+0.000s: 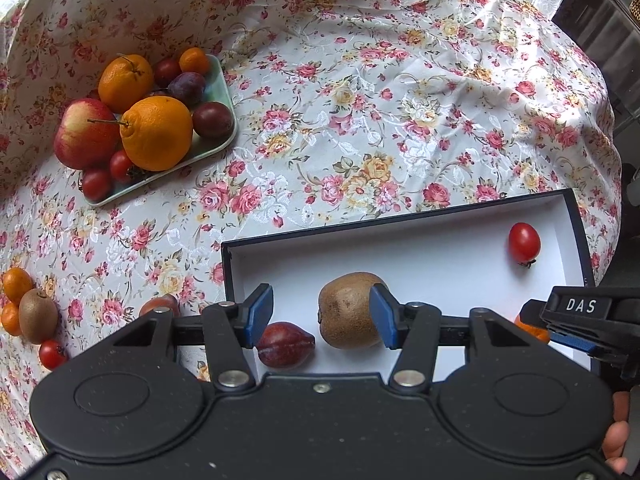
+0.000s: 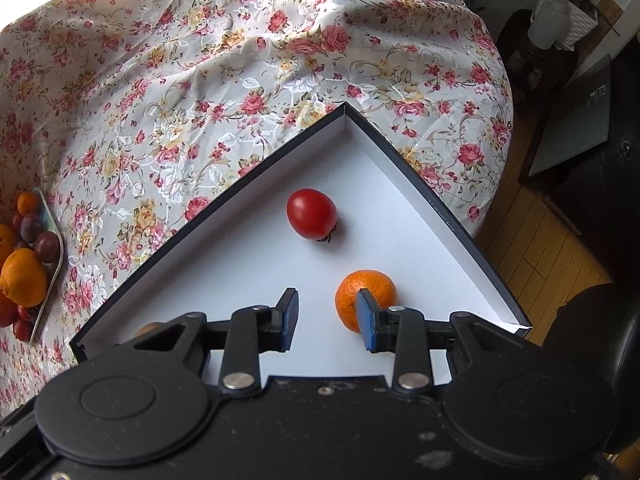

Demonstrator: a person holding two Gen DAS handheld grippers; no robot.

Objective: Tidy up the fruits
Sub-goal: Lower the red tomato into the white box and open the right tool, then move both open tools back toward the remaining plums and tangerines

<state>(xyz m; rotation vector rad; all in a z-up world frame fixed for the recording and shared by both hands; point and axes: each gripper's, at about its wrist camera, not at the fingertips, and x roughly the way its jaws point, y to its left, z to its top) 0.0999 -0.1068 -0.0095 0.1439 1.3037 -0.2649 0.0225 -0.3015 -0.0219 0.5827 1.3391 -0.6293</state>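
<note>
Left gripper (image 1: 321, 314) is hovering over the box (image 1: 404, 220), fingers (image 1: 260, 308) spread wide, holding nothing. A fuzzy brown kiwi (image 1: 348, 310) is lying on the white box floor; the right finger is overlapping its right edge, contact unclear. A dark red plum (image 1: 286, 345), pointed at both ends, is sitting at the kiwi's 8 o'clock, just beside it. A glossy red tomato (image 1: 524, 243) with its stem down is lying at 2 o'clock, well apart, near the box's right wall.

Right gripper (image 2: 327, 315) is also hanging over the box (image 2: 404, 164), fingers (image 2: 290, 314) open wide, gripping nothing. A pebbly mandarin (image 2: 366, 300) is sitting partly behind the right finger; can't tell if they're touching. The tomato (image 2: 311, 214) is at the mandarin's 11 o'clock, apart from it.

The box is black outside, white inside, resting on the bench under a floral cloth (image 1: 360, 100). A pale green tray (image 1: 216, 136) at 10 o'clock in the left view is carrying oranges (image 1: 156, 132), an apple (image 1: 86, 134), plums and small tomatoes. A loose kiwi (image 1: 38, 316) with mandarins and a tomato is lying at 9 o'clock on the cloth.
</note>
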